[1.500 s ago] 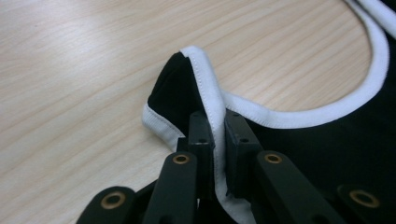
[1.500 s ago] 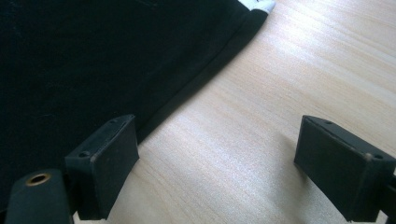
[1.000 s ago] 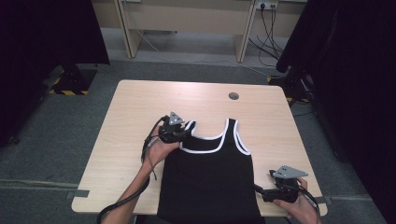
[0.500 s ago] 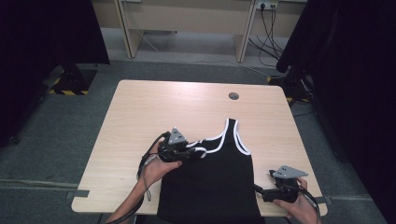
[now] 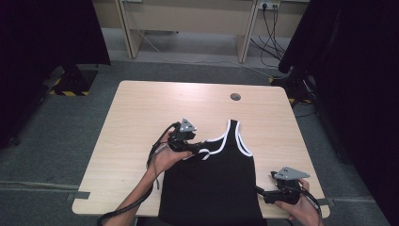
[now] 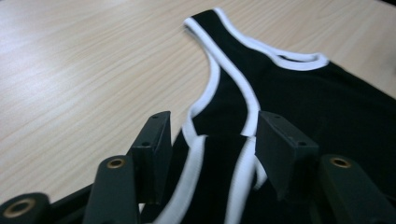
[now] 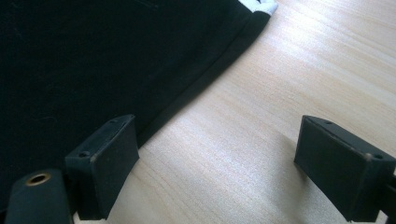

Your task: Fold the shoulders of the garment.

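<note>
Grey carpet and dark curtains surround a pale wooden table (image 5: 141,117) on which a black tank top (image 5: 211,188) with white trim lies flat, hem toward the person. The left gripper (image 5: 195,147) has the left shoulder strap (image 6: 219,154) between its jaws and carries it folded over toward the chest; from the left gripper view the jaws look only partly closed around the strap, so whether they truly pinch it cannot be told. The right gripper (image 5: 263,194) rests at the garment's right side edge (image 7: 196,93), jaws wide apart, one over cloth and one over bare wood. The step looks like folding the strap inward. Doing it well probably means keeping the strap flat and untwisted, laying it squarely on the chest, and steadying the right edge so the body does not drag.
</note>
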The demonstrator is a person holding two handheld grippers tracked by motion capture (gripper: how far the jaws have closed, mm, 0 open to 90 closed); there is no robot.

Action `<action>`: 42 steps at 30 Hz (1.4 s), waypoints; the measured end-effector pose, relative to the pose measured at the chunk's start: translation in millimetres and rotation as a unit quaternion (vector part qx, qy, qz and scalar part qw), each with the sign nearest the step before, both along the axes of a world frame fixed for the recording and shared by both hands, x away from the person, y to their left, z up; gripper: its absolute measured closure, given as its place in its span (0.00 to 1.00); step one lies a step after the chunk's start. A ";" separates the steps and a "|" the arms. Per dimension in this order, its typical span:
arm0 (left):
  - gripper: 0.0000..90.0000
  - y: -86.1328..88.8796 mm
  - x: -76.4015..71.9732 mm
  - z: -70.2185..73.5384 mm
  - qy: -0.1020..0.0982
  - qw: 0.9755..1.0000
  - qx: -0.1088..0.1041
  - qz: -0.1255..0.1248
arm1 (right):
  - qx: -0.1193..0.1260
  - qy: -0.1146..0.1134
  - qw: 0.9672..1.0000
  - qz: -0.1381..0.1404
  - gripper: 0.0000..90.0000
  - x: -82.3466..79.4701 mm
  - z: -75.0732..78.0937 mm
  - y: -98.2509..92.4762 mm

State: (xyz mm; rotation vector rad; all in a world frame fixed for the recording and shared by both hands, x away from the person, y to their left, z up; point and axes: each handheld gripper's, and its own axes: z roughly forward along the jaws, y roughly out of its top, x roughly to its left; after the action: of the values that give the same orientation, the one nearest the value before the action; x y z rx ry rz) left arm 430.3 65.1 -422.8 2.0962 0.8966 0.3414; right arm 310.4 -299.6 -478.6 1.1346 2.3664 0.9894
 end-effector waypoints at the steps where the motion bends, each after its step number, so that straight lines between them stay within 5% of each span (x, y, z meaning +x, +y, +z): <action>1: 0.53 -1.0 3.4 -1.9 0.006 1.000 0.000 0.002 | 0.000 0.000 1.000 0.000 0.15 0.0 0.0 0.0; 5: 0.52 -8.1 14.2 -17.8 0.039 0.999 0.002 -0.009 | 0.000 0.001 1.000 0.001 0.15 -0.2 0.0 0.1; 11: 0.51 -9.2 17.2 -36.7 0.061 0.997 -0.006 -0.041 | 0.000 0.001 1.000 0.001 0.15 -0.2 0.0 0.1; 15: 0.84 -6.1 10.4 -36.2 0.041 0.998 -0.005 -0.049 | 0.000 0.001 1.000 0.001 0.15 -0.2 0.0 0.2; 20: 0.93 0.7 -1.0 -22.6 0.007 0.999 -0.007 -0.041 | 0.000 0.001 1.000 0.001 0.15 -0.2 0.0 0.2; 24: 0.93 18.6 -30.8 -4.6 -0.029 0.998 -0.033 -0.035 | 0.000 0.001 1.000 0.001 0.15 -0.2 0.0 0.2; 30: 0.92 44.4 -81.1 -7.3 -0.051 0.998 -0.020 -0.041 | 0.000 0.001 1.000 0.001 0.15 -0.2 0.0 0.2; 36: 0.90 56.7 -111.3 -38.3 -0.026 0.999 -0.002 -0.047 | 0.000 0.000 1.000 0.001 0.15 0.0 0.0 0.4; 42: 0.84 58.4 -110.2 -55.7 0.000 0.999 0.000 -0.036 | 0.000 0.000 1.000 0.001 0.15 0.0 0.0 0.5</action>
State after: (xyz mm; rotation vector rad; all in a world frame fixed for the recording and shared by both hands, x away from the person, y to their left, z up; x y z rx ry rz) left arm 320.1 123.6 -478.5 2.1225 0.8187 0.3048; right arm 310.4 -299.1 -478.6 1.1333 2.3683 0.9905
